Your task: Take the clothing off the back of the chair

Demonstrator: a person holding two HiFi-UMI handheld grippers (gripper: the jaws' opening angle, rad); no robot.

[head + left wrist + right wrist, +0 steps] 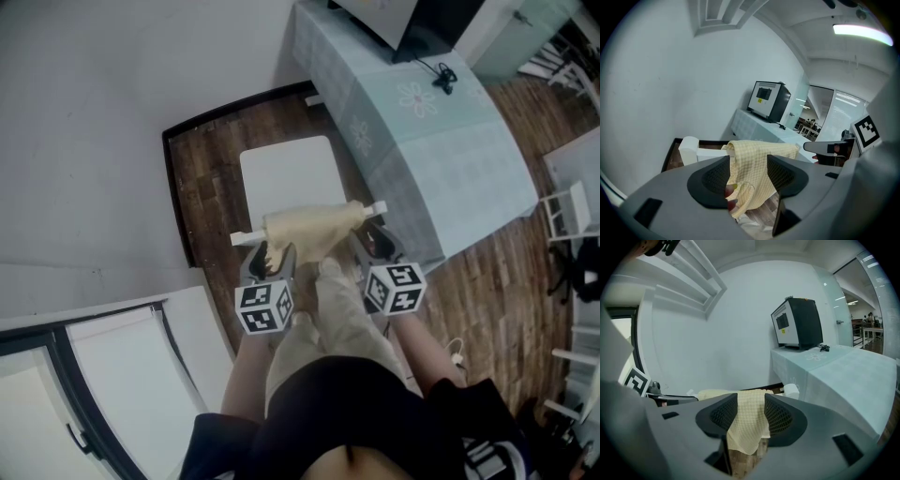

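**Q:** Head view first: where does the clothing sit?

**A:** The pale yellow checked fabric garment [309, 228] lies bunched over the top rail of the white moulded chair [291, 173]. Its folds hang down the near side, toward the person. The chair stands beside a table under a pale green cloth [422, 141].

**Q:** State of the tools?

**A:** The left gripper [278, 255] and the right gripper [367, 242] both have their jaws spread wide and grip nothing. In each gripper view the hanging cloth shows in the gap between the ribbed pads, but the pads do not press on it. Each gripper is at its own end of the garment.

**Q:** Orientation?

**A:** The long axis follows the rail, left to right across the head view. The loose folds point toward the floor.

**Q:** Handling?

**A:** Judged soft, light and limp, and not fragile. It will probably sag between two holds. Take a thick fold near each end, just below the rail. Lift it clear of the rail's protruding ends, where the cloth could snag.
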